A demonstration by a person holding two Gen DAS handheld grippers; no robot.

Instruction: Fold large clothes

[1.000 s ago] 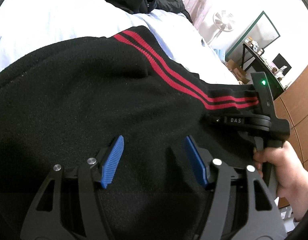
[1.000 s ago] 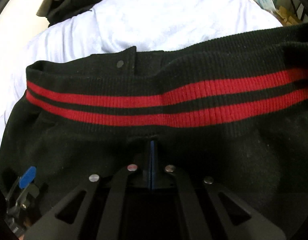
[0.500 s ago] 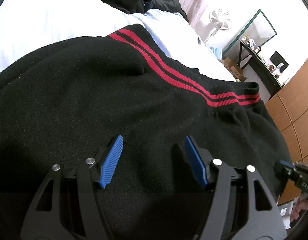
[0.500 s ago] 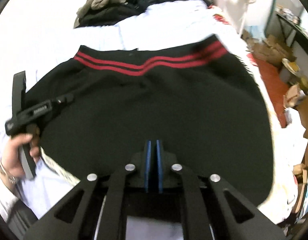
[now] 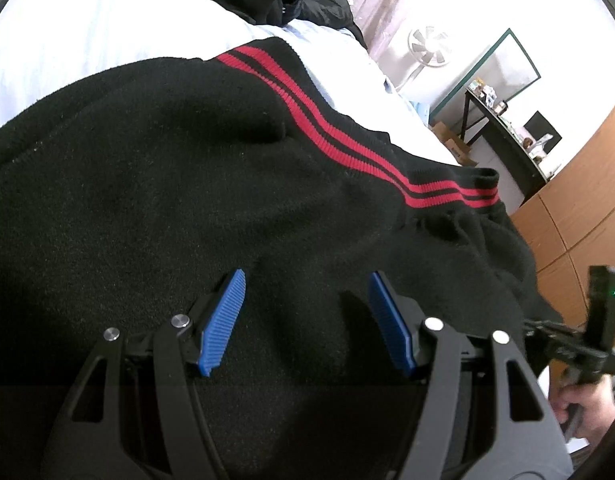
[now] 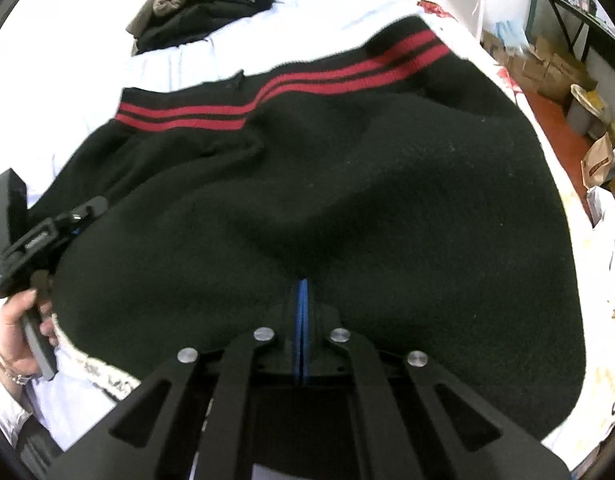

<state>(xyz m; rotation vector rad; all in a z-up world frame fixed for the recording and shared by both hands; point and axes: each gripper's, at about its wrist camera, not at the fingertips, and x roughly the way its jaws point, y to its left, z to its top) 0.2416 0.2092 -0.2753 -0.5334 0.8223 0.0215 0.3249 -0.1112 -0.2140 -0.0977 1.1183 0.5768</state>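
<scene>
A large black fleece jacket [image 5: 187,200] with a red-striped ribbed hem [image 5: 347,144] lies spread on a white bed [image 5: 87,28]. My left gripper [image 5: 305,292] is open, its blue pads just above the black cloth and holding nothing. It also shows in the right wrist view [image 6: 83,212] at the jacket's left edge. My right gripper [image 6: 302,288] is shut, and a fold of the jacket [image 6: 347,208] rises into its closed pads. The striped hem [image 6: 307,76] lies at the far side. The right gripper's body shows at the left wrist view's right edge [image 5: 579,340].
A pile of dark and olive clothes [image 6: 211,4] sits at the bed's far end. A fan [image 5: 427,46], a dark desk [image 5: 511,128] and wooden cabinets [image 5: 579,208] stand to the right. Cardboard boxes and bags [image 6: 563,76] lie on the floor beside the bed.
My right gripper has pulled back from the striped hem toward the near edge of the jacket, staying shut. My left gripper has stayed open over the cloth.
</scene>
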